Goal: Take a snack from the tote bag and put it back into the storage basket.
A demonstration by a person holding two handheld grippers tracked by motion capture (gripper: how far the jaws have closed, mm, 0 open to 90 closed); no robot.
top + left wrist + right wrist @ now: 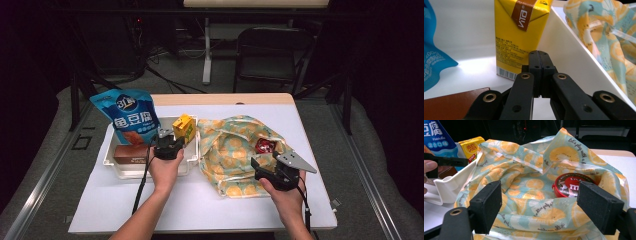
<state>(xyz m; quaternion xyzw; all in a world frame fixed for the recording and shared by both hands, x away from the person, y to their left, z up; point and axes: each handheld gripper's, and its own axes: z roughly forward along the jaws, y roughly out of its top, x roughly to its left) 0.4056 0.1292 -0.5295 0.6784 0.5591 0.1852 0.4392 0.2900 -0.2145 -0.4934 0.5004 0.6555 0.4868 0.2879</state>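
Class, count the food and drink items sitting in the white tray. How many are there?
3: a blue snack pouch at the white tray's far left, a yellow drink carton at its far right, a brown box at its near left. Others may be hidden behind them.

— nearest the closed left tool?
— yellow drink carton (520, 37), brown strip reading "vita" over its folded top, small print and a barcode low on the side. standing upright at the right end of the white tray (112, 155), close against its wall.
— and by the right one?
— teal fabric bag (529, 192) printed with orange slices, crumpled and gaping open on the table, just beside the tray. holding a round red tin (571, 185), tilted.
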